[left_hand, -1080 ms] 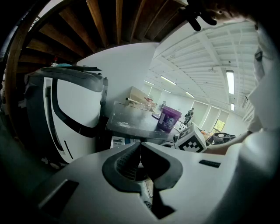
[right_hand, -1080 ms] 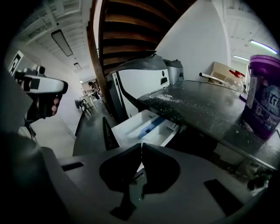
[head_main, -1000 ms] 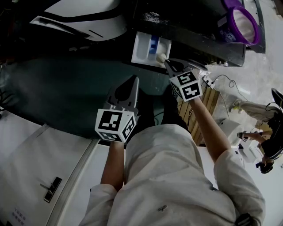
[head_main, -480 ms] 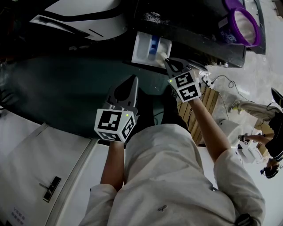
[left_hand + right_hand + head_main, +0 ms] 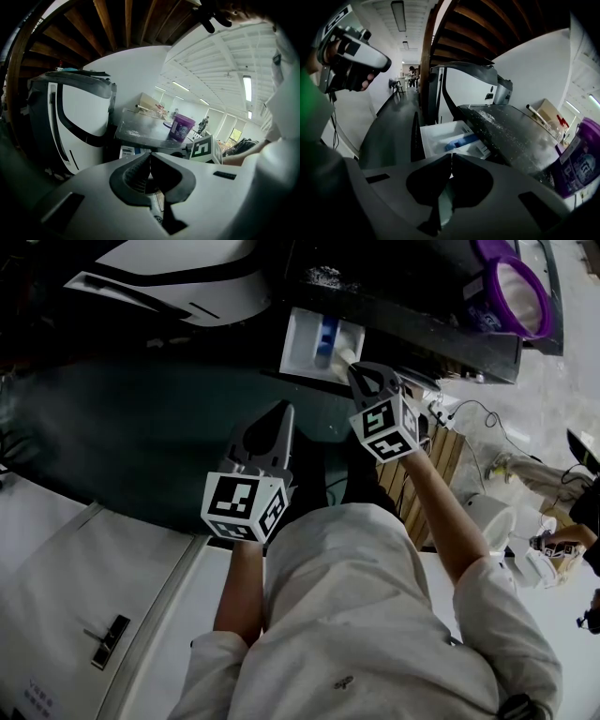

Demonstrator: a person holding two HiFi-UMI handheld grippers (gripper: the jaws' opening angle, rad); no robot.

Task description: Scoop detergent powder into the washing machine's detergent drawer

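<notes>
The white detergent drawer (image 5: 302, 345) (image 5: 440, 135) stands pulled out of the dark washing machine, with a blue insert (image 5: 325, 334) (image 5: 461, 140) inside it. My right gripper (image 5: 356, 373) (image 5: 451, 159) hovers at the drawer's right front corner, shut on a pale scoop (image 5: 344, 359) whose handle (image 5: 443, 206) shows between the jaws. My left gripper (image 5: 281, 411) (image 5: 150, 157) is shut and holds nothing, lower left of the drawer over the dark floor. The purple detergent tub (image 5: 514, 292) (image 5: 181, 127) (image 5: 580, 161) stands open on the machine's top at the right.
Spilled powder (image 5: 323, 276) (image 5: 501, 123) dusts the dark machine top. A white and black appliance (image 5: 178, 277) (image 5: 79, 122) stands left of the drawer. Wooden slats (image 5: 439, 457) and cables lie at the right, where a person (image 5: 579, 540) stands. A white cabinet (image 5: 84, 596) fills the lower left.
My right gripper has shifted slightly up and left with the scoop, its marker cube turning. The left gripper has not moved. The person at the right has moved.
</notes>
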